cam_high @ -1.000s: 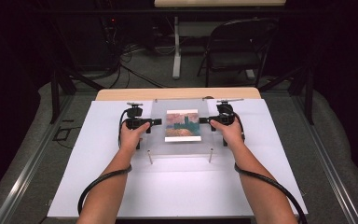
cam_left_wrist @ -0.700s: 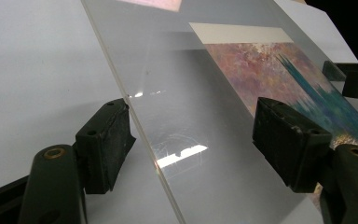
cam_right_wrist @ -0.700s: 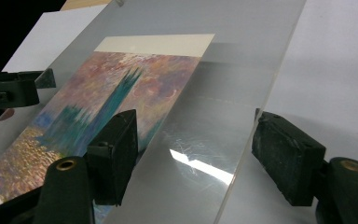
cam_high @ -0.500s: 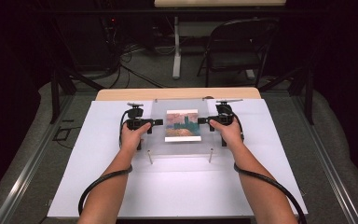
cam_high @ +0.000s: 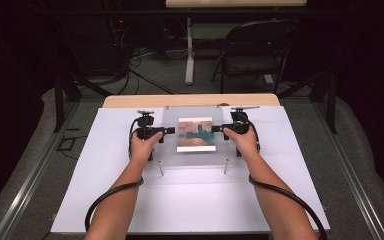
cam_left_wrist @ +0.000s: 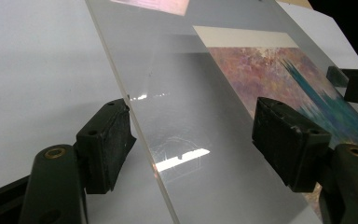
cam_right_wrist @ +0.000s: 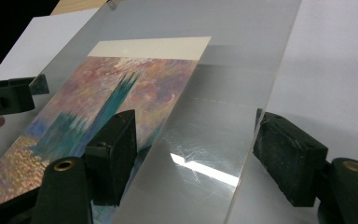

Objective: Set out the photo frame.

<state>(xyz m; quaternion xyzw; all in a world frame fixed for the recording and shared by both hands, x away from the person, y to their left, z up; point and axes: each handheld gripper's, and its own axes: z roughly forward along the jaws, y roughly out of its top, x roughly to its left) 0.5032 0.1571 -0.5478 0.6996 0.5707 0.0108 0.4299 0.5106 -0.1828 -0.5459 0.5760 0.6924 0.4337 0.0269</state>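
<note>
A clear acrylic panel [cam_high: 195,157] lies on the white board with a painted print [cam_high: 196,134] of a teal tower and pink sky under its middle. My left gripper [cam_high: 172,130] is at the panel's left edge, jaws open. In the left gripper view the left gripper [cam_left_wrist: 196,144] straddles the panel [cam_left_wrist: 200,116] edge without pressing on it. My right gripper [cam_high: 216,129] is at the right edge. Its jaws have just been opening, and in the right gripper view the right gripper [cam_right_wrist: 196,156] stands wide around the panel [cam_right_wrist: 223,107] edge, pads off it.
Two thin metal posts [cam_high: 161,168] [cam_high: 225,166] stand at the panel's near corners. The white board [cam_high: 105,175] covers a wooden table [cam_high: 190,100]. Beyond the table are a folding chair [cam_high: 250,55] and floor cables [cam_high: 145,75].
</note>
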